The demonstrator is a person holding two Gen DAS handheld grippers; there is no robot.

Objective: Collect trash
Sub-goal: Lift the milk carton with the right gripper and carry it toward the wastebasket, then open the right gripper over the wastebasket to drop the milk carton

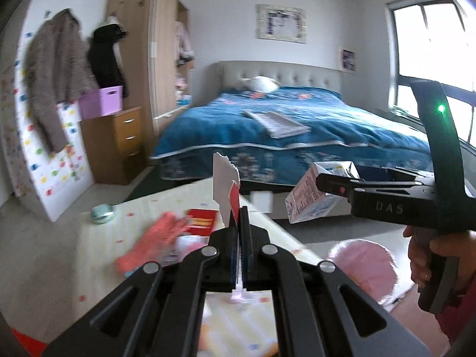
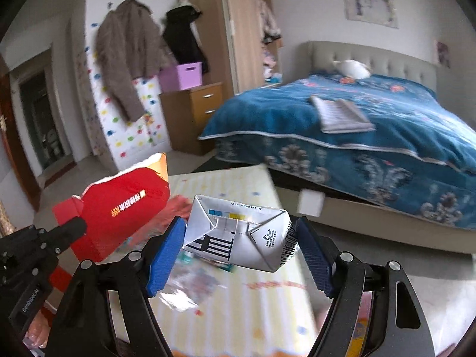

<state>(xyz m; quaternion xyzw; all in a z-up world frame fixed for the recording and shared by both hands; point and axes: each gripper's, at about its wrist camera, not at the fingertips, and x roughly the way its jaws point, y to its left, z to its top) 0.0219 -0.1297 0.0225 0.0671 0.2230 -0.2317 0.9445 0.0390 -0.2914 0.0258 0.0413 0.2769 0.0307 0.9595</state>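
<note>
My left gripper [image 1: 238, 226] is shut on a flattened red and white paper packet [image 1: 227, 190], seen edge-on and lifted above the low table [image 1: 98, 255]. The packet shows its red face in the right wrist view [image 2: 125, 205], with the left gripper [image 2: 78, 226] at its lower corner. My right gripper [image 2: 239, 238] is shut on a crushed white drink carton [image 2: 238, 235] between its blue pads [image 2: 166, 255]. The carton also shows in the left wrist view [image 1: 312, 196], held by the right gripper [image 1: 321, 183] above the table's right edge.
A pink rubber glove [image 1: 151, 241], a red box [image 1: 202, 220] and a pale green tin [image 1: 102, 212] lie on the table. A bed with a blue cover [image 1: 297, 131] stands behind, a pink round rug [image 1: 363, 264] on the floor, a wooden drawer unit [image 1: 119, 142] at left.
</note>
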